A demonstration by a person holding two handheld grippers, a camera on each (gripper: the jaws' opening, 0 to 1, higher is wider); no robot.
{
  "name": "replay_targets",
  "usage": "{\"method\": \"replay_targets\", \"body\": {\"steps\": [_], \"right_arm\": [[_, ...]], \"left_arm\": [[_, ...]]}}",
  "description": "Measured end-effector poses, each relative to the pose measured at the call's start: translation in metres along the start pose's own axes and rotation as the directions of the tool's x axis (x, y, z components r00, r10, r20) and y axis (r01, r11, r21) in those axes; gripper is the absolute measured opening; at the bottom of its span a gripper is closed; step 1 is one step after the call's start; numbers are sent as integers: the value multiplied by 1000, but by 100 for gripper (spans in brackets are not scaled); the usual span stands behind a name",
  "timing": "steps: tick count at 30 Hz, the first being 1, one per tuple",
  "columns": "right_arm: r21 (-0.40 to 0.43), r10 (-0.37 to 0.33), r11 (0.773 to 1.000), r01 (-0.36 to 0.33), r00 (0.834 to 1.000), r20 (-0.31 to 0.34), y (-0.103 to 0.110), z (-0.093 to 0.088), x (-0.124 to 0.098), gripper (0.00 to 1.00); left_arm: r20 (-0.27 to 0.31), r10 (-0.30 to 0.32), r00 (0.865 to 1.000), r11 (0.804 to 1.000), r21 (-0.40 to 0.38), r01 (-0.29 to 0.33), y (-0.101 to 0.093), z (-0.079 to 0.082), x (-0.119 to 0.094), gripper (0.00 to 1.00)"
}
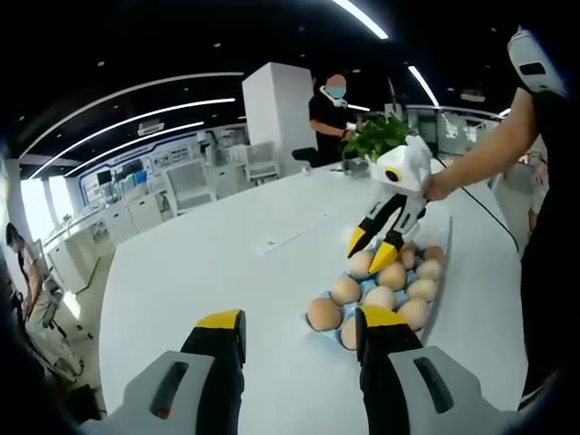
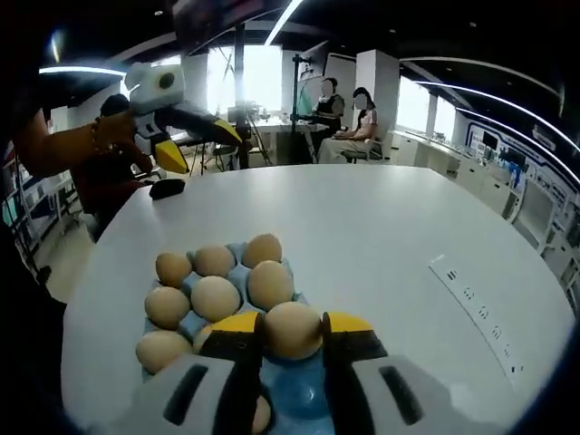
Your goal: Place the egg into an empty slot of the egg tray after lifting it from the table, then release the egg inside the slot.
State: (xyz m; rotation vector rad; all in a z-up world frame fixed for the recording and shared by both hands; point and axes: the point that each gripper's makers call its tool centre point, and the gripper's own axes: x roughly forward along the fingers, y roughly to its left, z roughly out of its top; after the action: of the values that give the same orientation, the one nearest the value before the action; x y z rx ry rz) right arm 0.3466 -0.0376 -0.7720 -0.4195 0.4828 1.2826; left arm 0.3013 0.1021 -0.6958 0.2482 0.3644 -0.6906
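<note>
Egg (image 2: 293,329) handling is at the placing stage: one egg is seen in the right gripper view clamped between the yellow-tipped jaws of the right tool (image 2: 292,333), held just above the near end of the blue egg tray (image 2: 304,391). The egg sits at about 6 o'clock in that view, with bare blue tray showing directly below it, which is judged to be an empty slot. The other eggs (image 2: 216,296) are seated in the tray from about 8 to 11 o'clock of the held egg, close together.

In the left gripper view the right tool (image 1: 373,248) is seen from across the surface (image 1: 208,281), pointing down over the tray (image 1: 319,319) at roughly 3 o'clock; its jaws appear closed around something there, though the egg itself cannot be made out between them. The left tool (image 1: 301,335) is unclenched, its jaws spread apart with nothing between them, hovering above the white surface near the tray's end.

The lift from the surface is judged to be done, and the lowering is in hand. The next move calls for the egg to be brought straight down into the bare slot, kept clear of the neighbouring eggs, and the jaws parted only once the egg is seated.
</note>
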Motion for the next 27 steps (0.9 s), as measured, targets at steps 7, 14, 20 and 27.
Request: {"method": "replay_targets", "body": {"steps": [7, 14, 20, 27], "right_arm": [[58, 12, 998, -11, 1000, -12, 0, -3, 2, 26], [186, 47, 982, -34, 997, -69, 0, -10, 7, 27], [201, 61, 979, -43, 994, -85, 1, -10, 9, 27], [214, 65, 976, -48, 995, -75, 0, -11, 9, 28]], "left_arm": [[2, 0, 1000, 1000, 2, 0, 0, 1, 0, 49], [4, -3, 1000, 1000, 6, 3, -1, 3, 1, 49], [6, -1, 1000, 1000, 6, 1, -1, 4, 1, 49], [7, 1, 1000, 1000, 10, -1, 0, 5, 0, 49]]}}
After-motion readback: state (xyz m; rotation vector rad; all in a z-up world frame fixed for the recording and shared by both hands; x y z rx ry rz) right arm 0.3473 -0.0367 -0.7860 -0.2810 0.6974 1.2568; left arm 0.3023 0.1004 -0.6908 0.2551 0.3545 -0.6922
